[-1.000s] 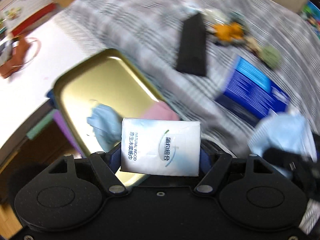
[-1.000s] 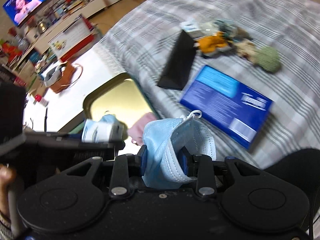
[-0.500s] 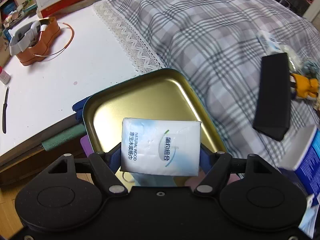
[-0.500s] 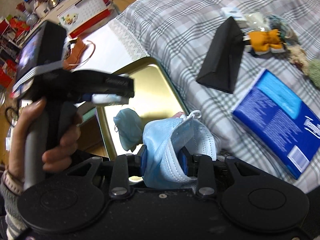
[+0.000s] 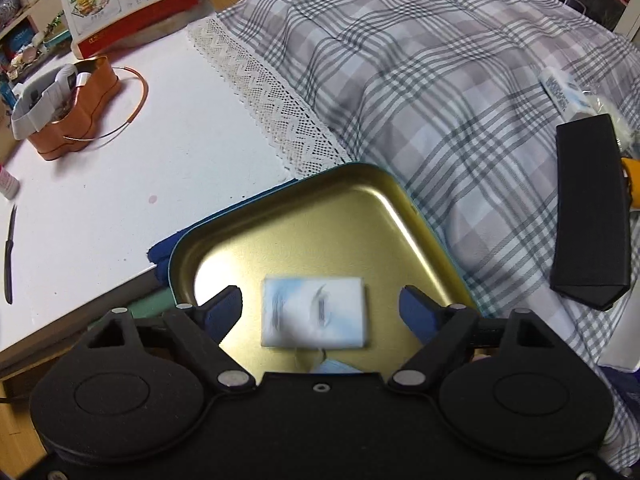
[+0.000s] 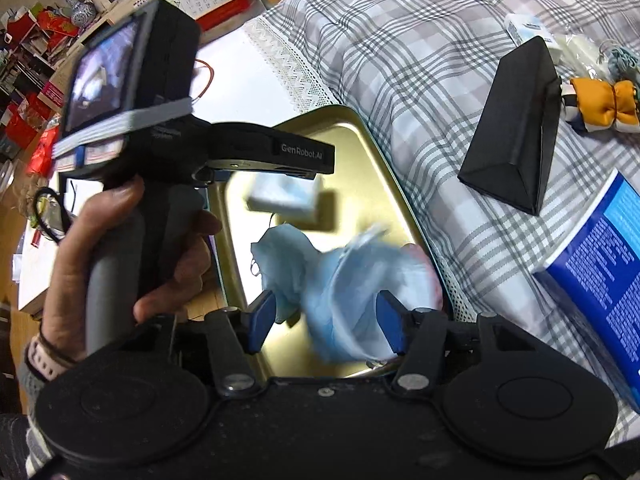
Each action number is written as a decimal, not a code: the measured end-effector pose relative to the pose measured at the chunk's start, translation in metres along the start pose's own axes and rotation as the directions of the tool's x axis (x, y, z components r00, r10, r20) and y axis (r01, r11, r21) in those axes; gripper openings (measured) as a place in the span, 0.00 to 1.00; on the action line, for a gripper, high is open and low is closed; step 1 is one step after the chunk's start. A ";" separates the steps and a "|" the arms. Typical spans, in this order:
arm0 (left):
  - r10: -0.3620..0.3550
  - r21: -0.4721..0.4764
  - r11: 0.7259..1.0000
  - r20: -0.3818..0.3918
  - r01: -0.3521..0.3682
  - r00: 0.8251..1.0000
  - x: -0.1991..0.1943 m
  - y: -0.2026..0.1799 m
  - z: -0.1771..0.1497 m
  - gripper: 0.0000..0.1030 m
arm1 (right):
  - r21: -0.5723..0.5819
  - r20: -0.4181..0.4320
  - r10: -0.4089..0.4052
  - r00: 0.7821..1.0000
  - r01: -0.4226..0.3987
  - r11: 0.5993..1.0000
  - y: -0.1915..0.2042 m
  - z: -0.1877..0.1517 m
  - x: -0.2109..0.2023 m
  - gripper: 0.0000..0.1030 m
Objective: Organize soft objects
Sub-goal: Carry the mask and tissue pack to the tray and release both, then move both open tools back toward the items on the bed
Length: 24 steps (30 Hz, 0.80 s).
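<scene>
Over the gold tray (image 5: 320, 200) my left gripper (image 5: 320, 295) hangs with its jaws opening. A white tissue pack (image 5: 314, 312) is blurred between them, clear of both blue pads. From the right wrist view that same pack (image 6: 284, 198) drops below the left gripper (image 6: 276, 160), which a hand holds. My right gripper (image 6: 326, 310) is also over the tray (image 6: 360, 152), jaws opening, and a blurred light-blue face mask (image 6: 360, 292) falls loose between its fingers. A second blue mask (image 6: 280, 256) and a pink cloth (image 6: 426, 268) lie in the tray.
To the right on the plaid cloth (image 5: 420, 80) lie a black triangular box (image 6: 516, 128), a blue box (image 6: 600, 272), an orange soft toy (image 6: 604, 104) and a small tissue pack (image 5: 564, 92). On the white table to the left stand a copper tin (image 5: 68, 112) and a calendar (image 5: 132, 4).
Both grippers came over the tray and opened. The tissue pack left the left jaws and drops. The mask came free of the right jaws.
</scene>
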State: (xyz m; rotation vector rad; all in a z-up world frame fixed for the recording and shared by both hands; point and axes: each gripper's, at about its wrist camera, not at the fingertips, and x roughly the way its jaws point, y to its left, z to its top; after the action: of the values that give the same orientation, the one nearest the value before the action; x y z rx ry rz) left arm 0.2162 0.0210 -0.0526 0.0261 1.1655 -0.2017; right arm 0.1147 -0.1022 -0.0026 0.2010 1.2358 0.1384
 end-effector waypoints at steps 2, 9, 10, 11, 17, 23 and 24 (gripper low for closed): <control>-0.015 0.000 1.000 -0.011 0.015 1.000 0.001 -0.002 0.001 0.79 | 0.003 -0.007 -0.001 1.000 0.001 1.000 -0.002 0.002 0.003 0.55; -0.056 -0.050 0.997 -0.063 0.053 0.996 0.009 0.004 0.000 0.79 | 0.038 -0.033 -0.005 0.999 0.007 0.999 -0.016 0.001 0.008 0.56; -0.062 -0.063 0.996 -0.069 0.058 0.996 0.010 0.006 -0.001 0.79 | 0.042 -0.036 -0.007 0.999 0.009 0.999 -0.018 0.000 0.008 0.56; -0.065 -0.075 0.995 -0.071 0.059 0.995 0.010 0.007 -0.001 0.79 | 0.045 -0.038 -0.008 0.999 0.009 0.999 -0.019 -0.001 0.009 0.56; -0.052 -0.096 0.994 -0.070 0.045 0.996 0.011 0.012 -0.002 0.79 | 0.066 -0.046 -0.009 0.999 0.012 0.998 -0.025 -0.008 0.006 0.56; -0.019 -0.080 0.997 -0.075 0.013 0.997 0.014 0.010 -0.003 0.79 | 0.075 -0.041 -0.005 0.999 0.009 0.997 -0.025 -0.012 0.000 0.57; -0.010 -0.075 0.997 -0.077 0.004 0.997 0.015 0.010 -0.004 0.79 | 0.075 -0.038 -0.005 0.999 0.008 0.997 -0.025 -0.013 -0.001 0.57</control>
State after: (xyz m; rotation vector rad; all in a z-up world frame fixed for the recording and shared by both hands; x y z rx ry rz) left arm 0.2199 0.0289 -0.0683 -0.0364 1.2494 -0.1646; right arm 0.1023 -0.1259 -0.0116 0.2600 1.2805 0.0905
